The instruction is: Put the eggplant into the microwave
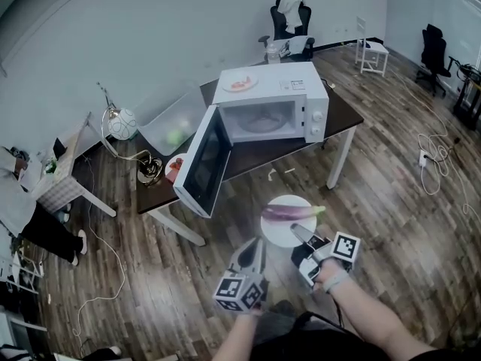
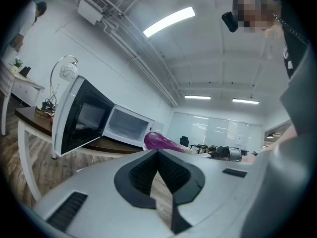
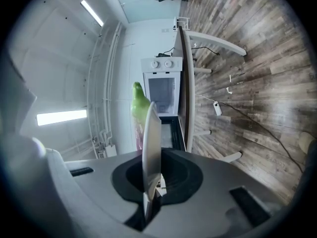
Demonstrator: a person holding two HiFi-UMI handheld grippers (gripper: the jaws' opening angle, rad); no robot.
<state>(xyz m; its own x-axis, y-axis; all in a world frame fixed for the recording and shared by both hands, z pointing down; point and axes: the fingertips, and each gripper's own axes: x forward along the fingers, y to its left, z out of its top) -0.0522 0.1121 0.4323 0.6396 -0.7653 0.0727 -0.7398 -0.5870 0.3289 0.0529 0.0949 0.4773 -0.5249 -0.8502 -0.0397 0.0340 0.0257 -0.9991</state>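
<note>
- In the head view, the white microwave (image 1: 274,104) sits on a dark surface (image 1: 342,115). Its door (image 1: 204,160) hangs wide open.
- A small plate (image 1: 240,83) with something red on it lies on top of the microwave.
- The right claw (image 1: 299,232) pinches the near edge of a white plate (image 1: 276,233). The plate is held flat above the wooden floor (image 1: 391,201).
- The purple eggplant (image 1: 291,212) lies across that plate. It is in front of the microwave, not inside it.
- The left claw (image 1: 254,247) is just beside the plate, on its left, and carries nothing.
- In the left gripper view, the left claw (image 2: 157,151) is pinched together at the tips, with nothing between them.
- Past it shows the eggplant (image 2: 163,142). Farther off is the microwave (image 2: 126,128) with its open door (image 2: 81,118), up on the surface (image 2: 111,145).
- In the right gripper view, everything looks turned on its side.
- The right claw (image 3: 151,182) is squeezed on the rim of the white plate (image 3: 151,143), seen from the edge.
- The eggplant (image 3: 138,100) peeks out from behind the plate, green end first.
- The microwave (image 3: 162,83) is straight ahead.
</note>
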